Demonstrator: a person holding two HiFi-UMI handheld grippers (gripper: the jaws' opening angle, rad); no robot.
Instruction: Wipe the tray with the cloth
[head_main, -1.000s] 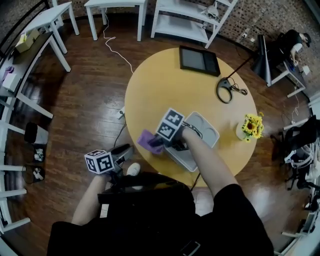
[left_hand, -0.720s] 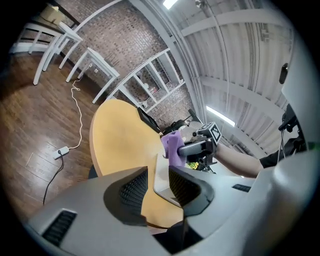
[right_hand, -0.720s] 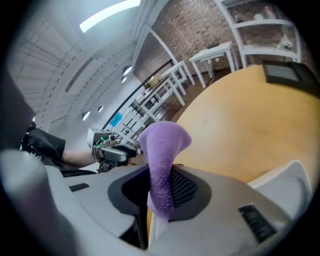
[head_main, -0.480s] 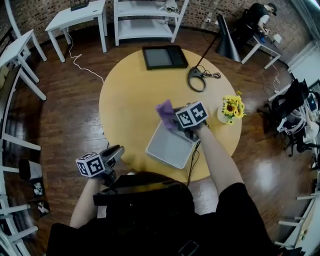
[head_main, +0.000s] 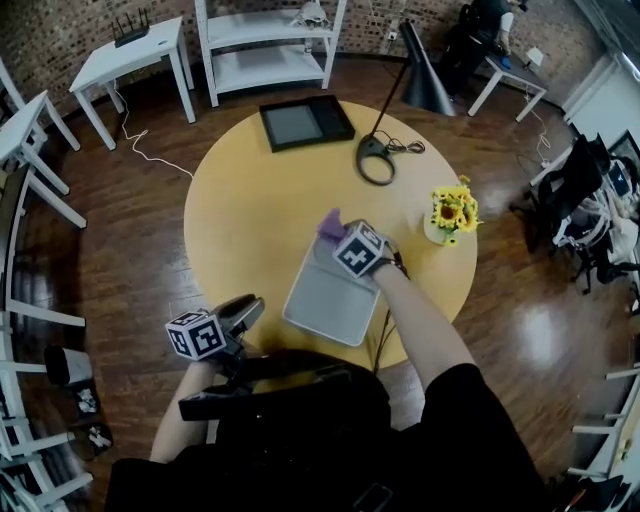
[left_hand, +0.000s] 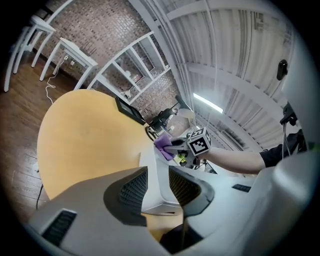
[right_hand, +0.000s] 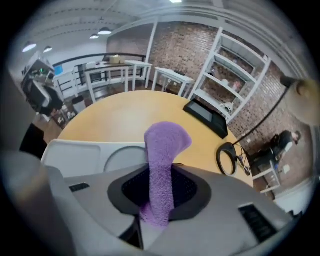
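We hold the right gripper (right_hand: 159, 194) over the far end of the grey tray (head_main: 325, 300), and its jaws are clenched on the purple cloth (right_hand: 163, 150). The cloth is pinched low between the dark pads, and its free end stands out beyond them and curls over at the top. In the right gripper view that end hangs in front of the tray's round compartment, with a rectangular compartment just to its left. From above, the cloth sits at the tray's far corner, the one nearest the middle of the round yellow table (head_main: 250, 200). We cannot tell whether the cloth actually presses on the tray's surface or rim. The tray lies tilted on the table's near side, close to the edge by our body. We hold the left gripper (left_hand: 157, 181) off the table's near edge, well apart from the tray. Its jaws stand apart with nothing between the pads, and the tray's near corner shows through the gap farther off. Beyond the tray a dark flat panel (head_main: 293, 123) lies on the far side of the table, a desk lamp (head_main: 424, 85) leans in near it, and a vase of sunflowers (head_main: 449, 212) stands to the right.
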